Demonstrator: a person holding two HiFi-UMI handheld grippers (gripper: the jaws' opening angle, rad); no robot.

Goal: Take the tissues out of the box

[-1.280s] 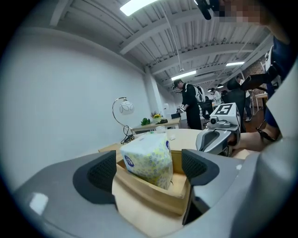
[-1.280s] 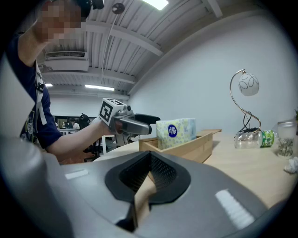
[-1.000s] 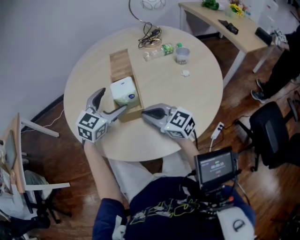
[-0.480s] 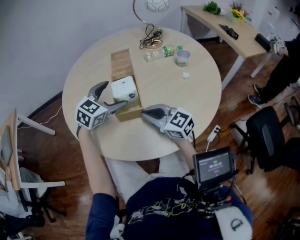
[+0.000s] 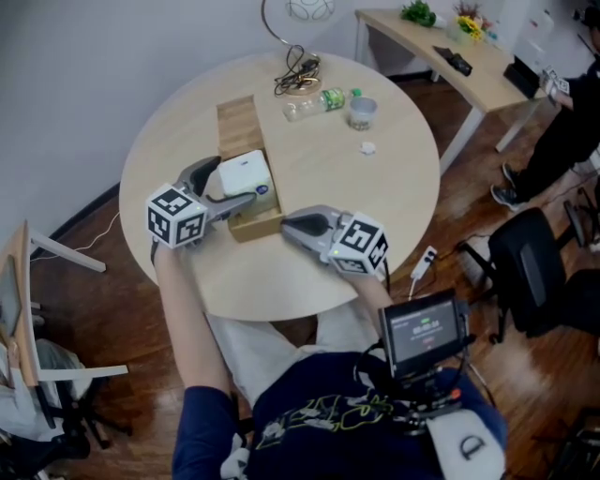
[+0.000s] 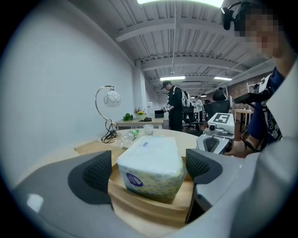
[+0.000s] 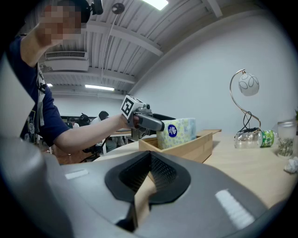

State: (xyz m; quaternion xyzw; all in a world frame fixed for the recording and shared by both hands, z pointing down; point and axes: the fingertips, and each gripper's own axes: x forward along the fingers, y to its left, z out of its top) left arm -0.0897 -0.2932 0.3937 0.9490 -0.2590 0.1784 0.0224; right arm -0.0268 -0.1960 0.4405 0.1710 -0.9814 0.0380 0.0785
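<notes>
A white tissue pack [image 5: 246, 174] with a blue label stands in the near end of a long wooden box [image 5: 239, 120] on the round table [image 5: 403, 197]. My left gripper [image 5: 234, 184] is open and straddles the pack, one jaw on each side. In the left gripper view the pack [image 6: 151, 162] sits between the two dark pads [image 6: 98, 171], with gaps on both sides, above the box rim [image 6: 149, 210]. My right gripper [image 5: 287, 223] rests shut on the table just right of the box. The right gripper view shows the shut gripper [image 7: 148, 179], the pack [image 7: 176, 132] and the box [image 7: 191, 148].
A bent-neck lamp [image 5: 298, 11] with a coiled cable, a lying plastic bottle [image 5: 314, 103], a cup [image 5: 362, 112] and a small white scrap [image 5: 368, 147] sit at the table's far side. The table's near edge is right below both grippers. A desk [image 5: 450, 56] stands at back right.
My left gripper has moved forward along the box, so its jaws now stand on both sides of the tissue pack. The right gripper has stayed in place.
</notes>
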